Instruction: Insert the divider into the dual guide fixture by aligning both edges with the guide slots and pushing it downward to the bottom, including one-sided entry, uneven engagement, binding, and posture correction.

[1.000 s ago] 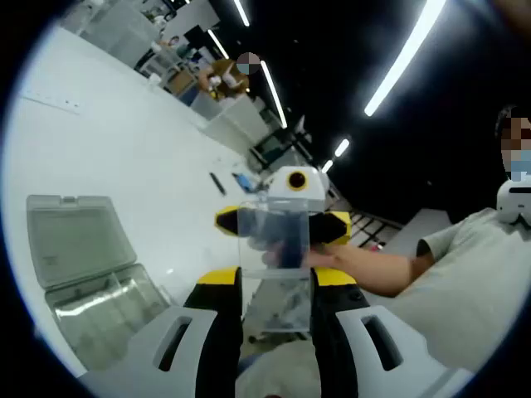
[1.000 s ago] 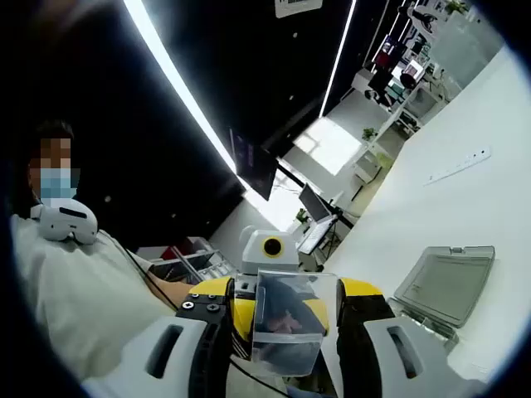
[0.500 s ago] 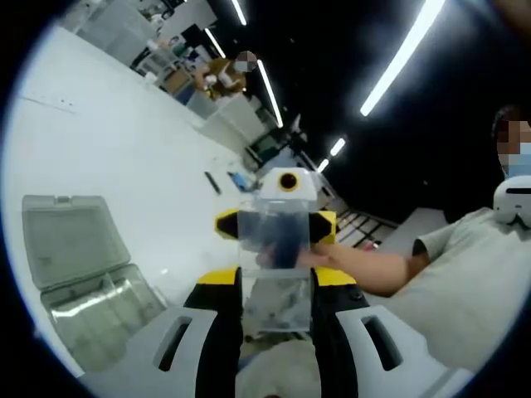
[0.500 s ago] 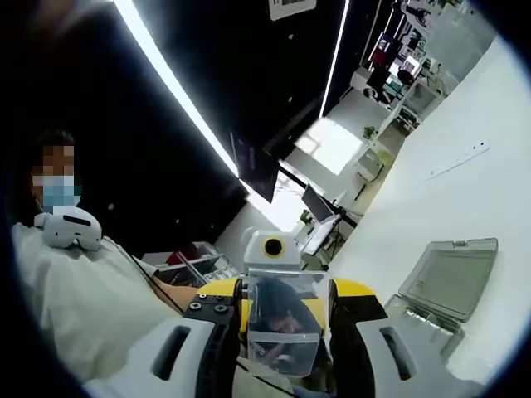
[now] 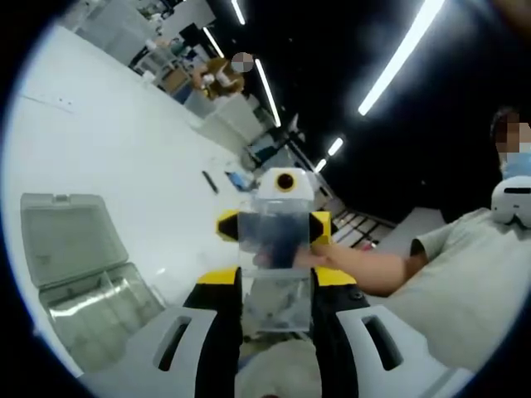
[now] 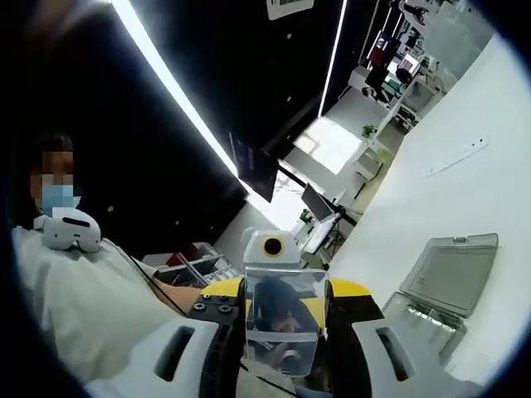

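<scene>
Since a second ago the left gripper view has barely changed: the clear case has slid a touch toward 9 o'clock and the facing gripper has risen slightly, which reads as camera drift.

In the left gripper view, the left gripper (image 5: pixel 276 286) has its jaws closed on the divider (image 5: pixel 276 269), a clear, colourless sheet that stands between them with its long axis running from 6 to 12 o'clock. Its upper edge meets the right gripper (image 5: pixel 275 225), which faces in from 12 o'clock and appears to pinch the far end. The dual guide fixture (image 5: pixel 91 311), a transparent hinged case with its lid laid open, sits on the white table (image 5: pixel 124 157) at about 8 o'clock from the jaws, well apart from the divider.

In the right gripper view, the right gripper (image 6: pixel 284 319) is clamped on the same sheet (image 6: pixel 284 319), whose long axis again runs toward 12 o'clock, where the left gripper (image 6: pixel 282 286) holds the other end. The fixture (image 6: pixel 440 294) lies at about 3 o'clock, so both hands seem about equally far from it. I judge the sheet must first be carried over to it and stood upright above the slots.
</scene>
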### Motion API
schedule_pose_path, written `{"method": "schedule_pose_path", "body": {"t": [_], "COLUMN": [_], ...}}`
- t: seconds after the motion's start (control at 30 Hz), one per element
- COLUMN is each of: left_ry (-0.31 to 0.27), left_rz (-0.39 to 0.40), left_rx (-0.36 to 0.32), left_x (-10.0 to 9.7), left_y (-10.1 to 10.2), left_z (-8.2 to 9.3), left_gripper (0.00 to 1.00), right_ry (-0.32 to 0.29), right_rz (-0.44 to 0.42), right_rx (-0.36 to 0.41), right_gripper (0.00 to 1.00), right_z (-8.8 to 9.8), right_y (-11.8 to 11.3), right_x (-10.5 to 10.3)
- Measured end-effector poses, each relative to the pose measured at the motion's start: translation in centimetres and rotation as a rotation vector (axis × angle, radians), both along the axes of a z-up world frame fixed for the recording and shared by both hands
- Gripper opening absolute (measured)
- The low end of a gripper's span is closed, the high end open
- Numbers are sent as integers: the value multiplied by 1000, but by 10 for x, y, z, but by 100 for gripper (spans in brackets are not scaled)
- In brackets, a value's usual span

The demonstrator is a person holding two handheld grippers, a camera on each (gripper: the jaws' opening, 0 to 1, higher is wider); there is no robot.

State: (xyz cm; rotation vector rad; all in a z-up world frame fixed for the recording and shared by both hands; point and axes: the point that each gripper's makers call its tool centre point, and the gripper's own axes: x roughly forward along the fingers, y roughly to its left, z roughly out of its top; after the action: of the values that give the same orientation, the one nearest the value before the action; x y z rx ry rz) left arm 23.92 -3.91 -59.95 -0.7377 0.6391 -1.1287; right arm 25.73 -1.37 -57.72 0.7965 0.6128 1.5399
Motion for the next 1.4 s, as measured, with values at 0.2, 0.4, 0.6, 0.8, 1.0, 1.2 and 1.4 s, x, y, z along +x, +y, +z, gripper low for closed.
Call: {"method": "schedule_pose_path", "body": {"t": [0.2,0.4,0.6,0.8,1.0,1.2,1.4], "left_ry": [-13,-67,-99,-120,-130,-148,-170], "left_rz": [6,15,42,85,136,182,211], "left_rx": [6,40,89,184,310,405,517], "left_x": [0,-3,0,4,7,9,11], "left_y": [0,0,4,12,19,20,19], "left_z": [1,1,-3,-15,-28,-34,-43], "left_gripper": [30,31,36,39,38,35,32], "right_ry": [-1,-14,-16,-14,-4,18,31], "right_rz": [-7,-13,-37,-74,-120,-172,-214], "right_rx": [-8,-31,-80,-133,-192,-269,-326], "right_gripper": [34,33,33,33,33,33,33], "right_z": [1,1,-8,-18,-32,-49,-60], "right_y": [2,5,7,9,11,13,17], "right_x": [0,1,6,12,20,27,31]}}
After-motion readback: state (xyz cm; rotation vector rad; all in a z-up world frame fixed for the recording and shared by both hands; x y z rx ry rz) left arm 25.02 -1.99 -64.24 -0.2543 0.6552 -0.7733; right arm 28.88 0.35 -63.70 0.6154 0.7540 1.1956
